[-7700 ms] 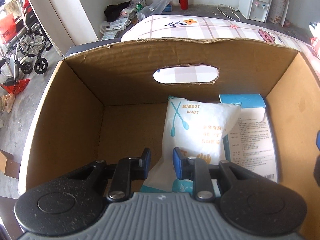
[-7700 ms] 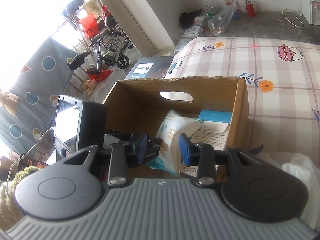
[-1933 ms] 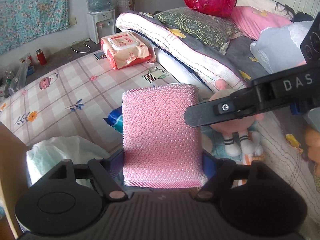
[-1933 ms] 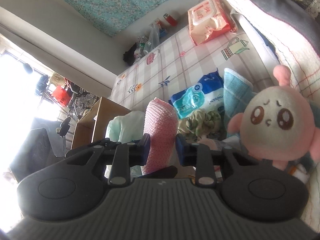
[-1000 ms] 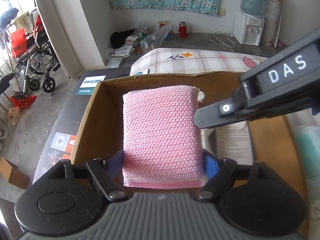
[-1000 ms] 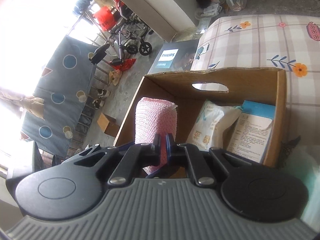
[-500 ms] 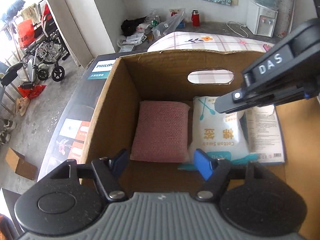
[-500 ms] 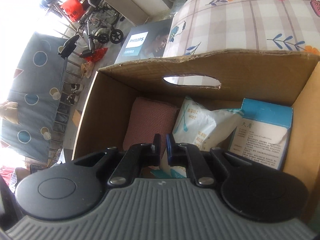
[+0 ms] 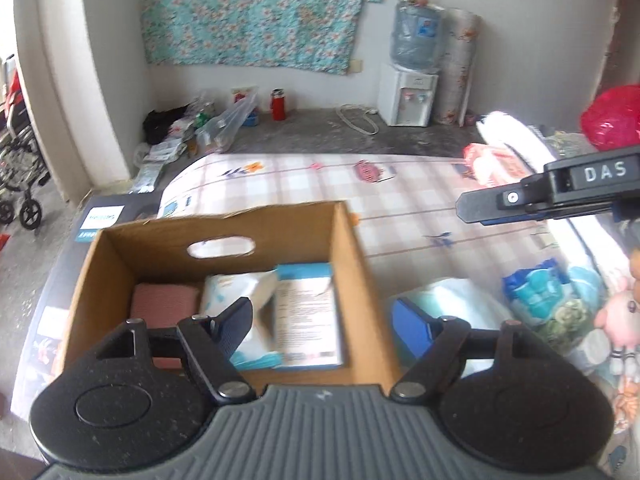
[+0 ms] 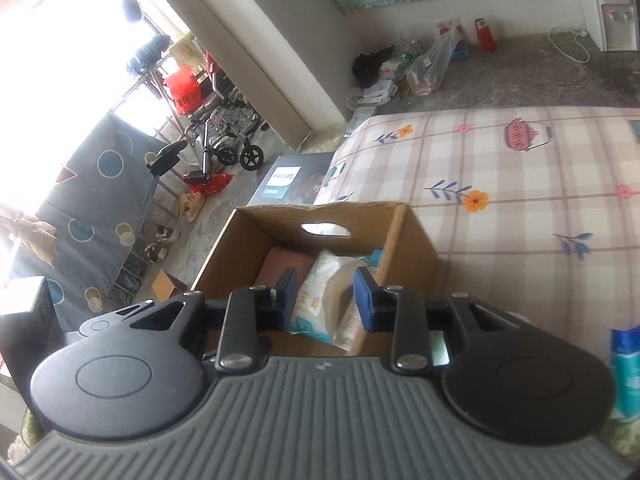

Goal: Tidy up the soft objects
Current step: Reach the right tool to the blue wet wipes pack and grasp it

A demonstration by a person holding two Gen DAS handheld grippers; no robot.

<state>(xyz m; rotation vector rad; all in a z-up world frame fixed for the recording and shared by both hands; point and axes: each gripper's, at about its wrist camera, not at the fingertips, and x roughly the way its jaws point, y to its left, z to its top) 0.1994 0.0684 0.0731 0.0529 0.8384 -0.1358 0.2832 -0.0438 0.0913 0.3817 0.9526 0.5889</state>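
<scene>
A cardboard box (image 9: pixel 352 256) (image 10: pixel 416 236) stands at the edge of a checked mattress (image 9: pixel 400 196). Inside lie a pink knitted pad (image 9: pixel 164 300) (image 10: pixel 280 260) at the left, a white swab packet (image 9: pixel 232 288) (image 10: pixel 320 288) in the middle and a blue-topped leaflet pack (image 9: pixel 304 304) at the right. My left gripper (image 9: pixel 322 320) hangs above the box's near right wall, jaws opening, nothing between them. My right gripper (image 10: pixel 324 294) hovers above and back from the box, jaws opening and empty; its finger also shows at the right of the left wrist view, as the right gripper (image 9: pixel 520 200).
On the mattress right of the box lie a pale plastic bag (image 9: pixel 448 300), a blue wipes pack (image 9: pixel 536 284) (image 10: pixel 624 360) and a pink plush toy (image 9: pixel 616 312). A flat Philips carton (image 10: pixel 284 182) lies beyond the box. Water dispenser (image 9: pixel 408 96) and floor clutter at the far wall.
The pink pad has left my left gripper and lies in the box. Both grippers have pulled up and back from the box. The right jaws have parted from shut.
</scene>
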